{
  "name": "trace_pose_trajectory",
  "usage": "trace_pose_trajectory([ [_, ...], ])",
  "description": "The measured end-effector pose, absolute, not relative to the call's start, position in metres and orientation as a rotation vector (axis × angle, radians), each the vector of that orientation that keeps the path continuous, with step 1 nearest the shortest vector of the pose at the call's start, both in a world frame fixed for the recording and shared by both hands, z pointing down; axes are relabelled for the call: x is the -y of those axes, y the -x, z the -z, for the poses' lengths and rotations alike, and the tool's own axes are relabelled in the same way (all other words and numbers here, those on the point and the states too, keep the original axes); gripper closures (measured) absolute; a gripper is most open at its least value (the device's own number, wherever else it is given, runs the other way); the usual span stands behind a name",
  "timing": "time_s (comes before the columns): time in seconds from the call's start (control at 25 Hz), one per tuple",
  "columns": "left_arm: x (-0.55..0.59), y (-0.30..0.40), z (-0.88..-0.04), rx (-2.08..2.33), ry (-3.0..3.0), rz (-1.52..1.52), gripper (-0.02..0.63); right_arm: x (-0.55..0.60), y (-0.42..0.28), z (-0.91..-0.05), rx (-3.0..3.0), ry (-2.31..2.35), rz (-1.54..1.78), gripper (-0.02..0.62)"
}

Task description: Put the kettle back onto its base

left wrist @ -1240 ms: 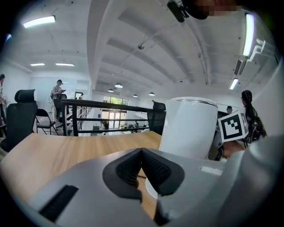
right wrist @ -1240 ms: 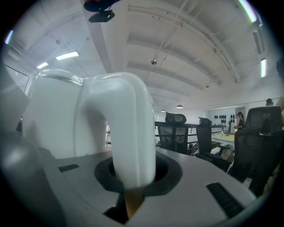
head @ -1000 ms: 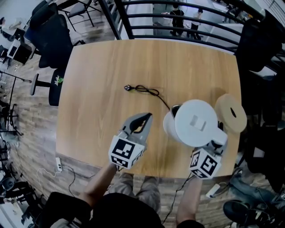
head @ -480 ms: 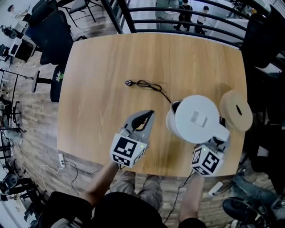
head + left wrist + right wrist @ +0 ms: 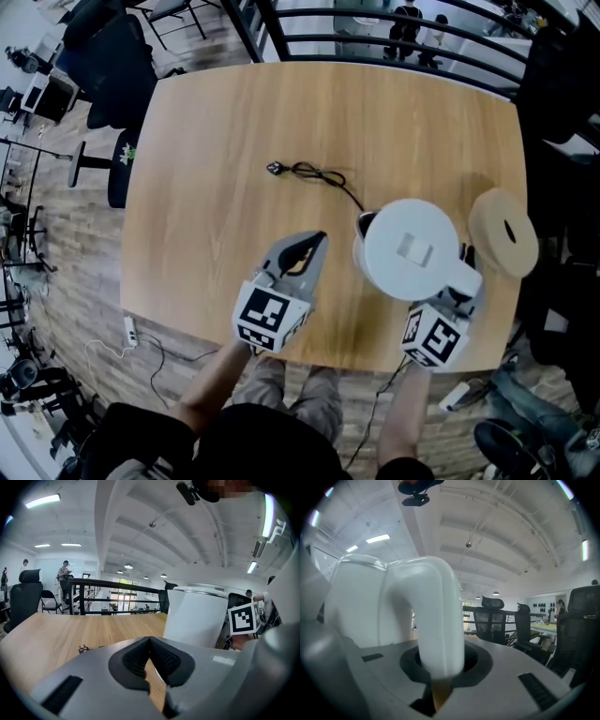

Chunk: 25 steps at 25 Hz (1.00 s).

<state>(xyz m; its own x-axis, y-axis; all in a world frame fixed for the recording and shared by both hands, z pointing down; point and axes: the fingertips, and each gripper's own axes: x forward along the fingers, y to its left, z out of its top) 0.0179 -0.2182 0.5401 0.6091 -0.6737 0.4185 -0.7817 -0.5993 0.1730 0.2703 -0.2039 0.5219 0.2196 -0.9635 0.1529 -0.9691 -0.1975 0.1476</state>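
Kettle (image 5: 412, 248), centre-right: rigid, smooth plastic, likely heavy if filled; handle (image 5: 436, 620) is the hold, right tongs (image 5: 457, 289) clamped on it — left tongs (image 5: 314, 244) pressed together, empty.

no word, number or brand name can be read in any view. the only printed signs are black-and-white square patterns, one set on the marker cube (image 5: 269, 317) of the left gripper (image 5: 311, 246) and one on the marker cube (image 5: 434, 337) of the right gripper (image 5: 461, 286), and they spell nothing. a small green mark on the black office chair (image 5: 115, 187) is too small to make out
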Motion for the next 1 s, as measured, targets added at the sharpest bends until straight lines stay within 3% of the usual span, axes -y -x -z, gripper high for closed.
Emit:
trace_pose_trajectory([
  [1.0, 0.206, -0.019, -0.55, 1.151, -2.51, -0.462, 0.607, 0.193, -0.272, -0.532, 1.876, -2.307, 0.045, 0.557],
])
